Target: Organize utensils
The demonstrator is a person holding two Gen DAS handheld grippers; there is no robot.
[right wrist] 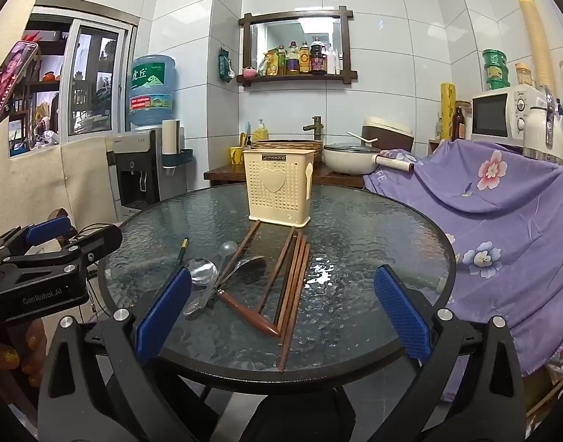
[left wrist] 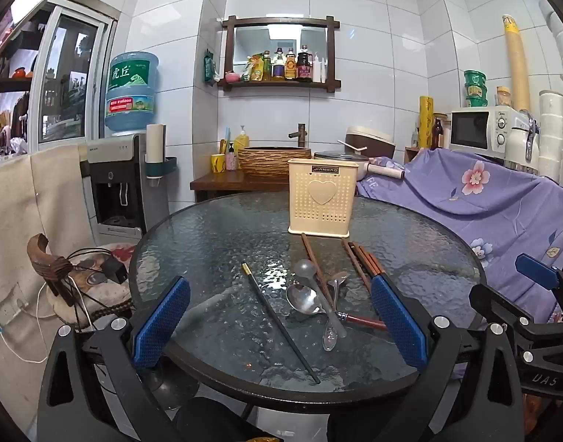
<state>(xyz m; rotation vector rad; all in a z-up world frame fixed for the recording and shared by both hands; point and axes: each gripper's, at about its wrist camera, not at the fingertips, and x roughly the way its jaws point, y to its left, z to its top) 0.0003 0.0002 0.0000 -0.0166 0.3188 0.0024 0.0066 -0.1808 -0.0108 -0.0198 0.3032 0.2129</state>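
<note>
Chopsticks run lengthwise toward our right tool.

On the surface [right wrist: 373, 228] the holder [right wrist: 277, 188] stands at frame centre; chopsticks [right wrist: 292, 287] lie below it, long axis pointing from holder to our right tool [right wrist: 281, 309], nearer than the left tool [left wrist: 279, 322]; both tools gape, empty.

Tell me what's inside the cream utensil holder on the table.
Nothing rises above the rim of the cream utensil holder; its perforated walls hide the inside. The chopsticks and spoons lie on the glass table.
</note>
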